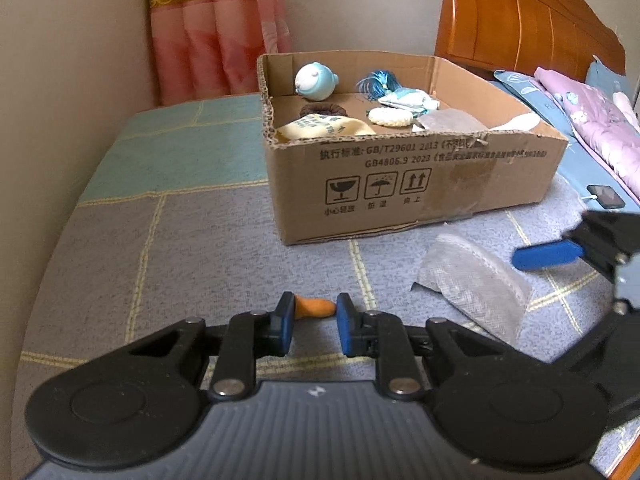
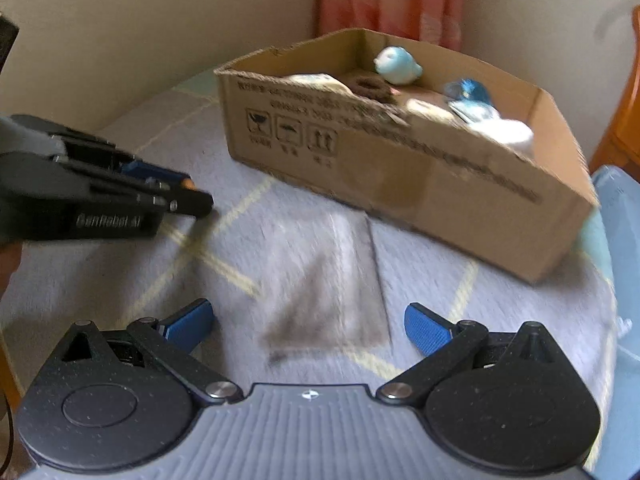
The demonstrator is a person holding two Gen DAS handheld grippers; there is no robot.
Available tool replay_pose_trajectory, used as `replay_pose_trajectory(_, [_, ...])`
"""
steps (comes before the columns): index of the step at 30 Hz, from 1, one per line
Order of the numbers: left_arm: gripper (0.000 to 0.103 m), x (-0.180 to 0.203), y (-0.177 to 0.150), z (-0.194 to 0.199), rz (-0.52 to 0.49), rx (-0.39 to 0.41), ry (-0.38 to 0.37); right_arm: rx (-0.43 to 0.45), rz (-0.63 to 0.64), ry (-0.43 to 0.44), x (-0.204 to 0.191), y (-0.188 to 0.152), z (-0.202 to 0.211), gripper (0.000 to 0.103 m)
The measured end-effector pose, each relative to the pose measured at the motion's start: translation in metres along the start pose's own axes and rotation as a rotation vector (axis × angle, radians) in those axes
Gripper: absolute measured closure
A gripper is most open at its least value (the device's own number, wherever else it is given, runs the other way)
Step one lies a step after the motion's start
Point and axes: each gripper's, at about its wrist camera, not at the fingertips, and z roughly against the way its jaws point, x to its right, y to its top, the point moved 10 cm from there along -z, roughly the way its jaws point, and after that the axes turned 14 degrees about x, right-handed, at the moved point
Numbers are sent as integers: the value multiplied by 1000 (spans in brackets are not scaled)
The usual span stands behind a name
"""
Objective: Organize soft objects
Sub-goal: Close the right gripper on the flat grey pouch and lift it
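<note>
A cardboard box (image 1: 404,184) stands on the bed and holds several soft items, among them a light blue plush ball (image 1: 316,81), a yellow pouch (image 1: 324,127) and a white pad (image 1: 390,116). The box also shows in the right wrist view (image 2: 400,176). My left gripper (image 1: 312,326) is shut on a small orange soft piece (image 1: 316,307) just above the bed. A grey mesh pouch (image 1: 476,284) lies flat on the bed in front of the box. My right gripper (image 2: 308,330) is open and empty, its jaws on either side of the pouch (image 2: 320,280).
The bed has a grey and teal checked cover (image 1: 180,240). A wall and a pink curtain (image 1: 216,28) stand behind. A wooden headboard (image 1: 528,20), pillows and a pink quilt (image 1: 600,120) lie at the right. A phone (image 1: 606,197) rests near them.
</note>
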Motion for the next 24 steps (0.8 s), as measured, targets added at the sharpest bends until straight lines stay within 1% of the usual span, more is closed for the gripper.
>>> replay_pose_trajectory(3, [82, 0, 0, 0, 3, -1, -5, 16, 7, 11, -2, 9, -9, 6])
replay_pose_trajectory(5, [82, 0, 0, 0, 3, -2, -7, 26, 4, 0, 0, 13, -11, 13])
replay_pose_trajectory(7, [82, 0, 0, 0, -2, -1, -8, 34, -5, -12, 2, 17, -10, 28])
replay_pose_trajectory(8, [82, 0, 0, 1, -3, -1, -7, 36, -7, -19, 4, 18, -10, 31])
replay_pose_trajectory(10, [82, 0, 0, 1, -4, -2, -7, 40, -6, -37, 6, 20, -8, 42])
replay_pose_trajectory(11, [82, 0, 0, 1, -3, -4, -7, 42, -4, -43, 7, 18, -6, 44])
replay_pose_trajectory(13, [82, 1, 0, 1, -3, -10, -10, 44, -2, -61, 8, 19, -6, 54])
replay_pose_trajectory(14, [82, 1, 0, 1, -3, -13, -13, 48, 0, -64, 7, 20, -5, 56])
replay_pose_trajectory(16, [82, 3, 1, 4, -2, -16, -25, 56, 6, -67, 7, 22, -3, 64])
replay_pose_trajectory(19, [83, 5, 4, 10, -7, -10, -38, 58, 6, -66, 8, 24, 2, 68])
replay_pose_trajectory(24, [83, 5, 14, 23, -13, 1, -56, 72, 9, -68, 11, 28, 18, 68])
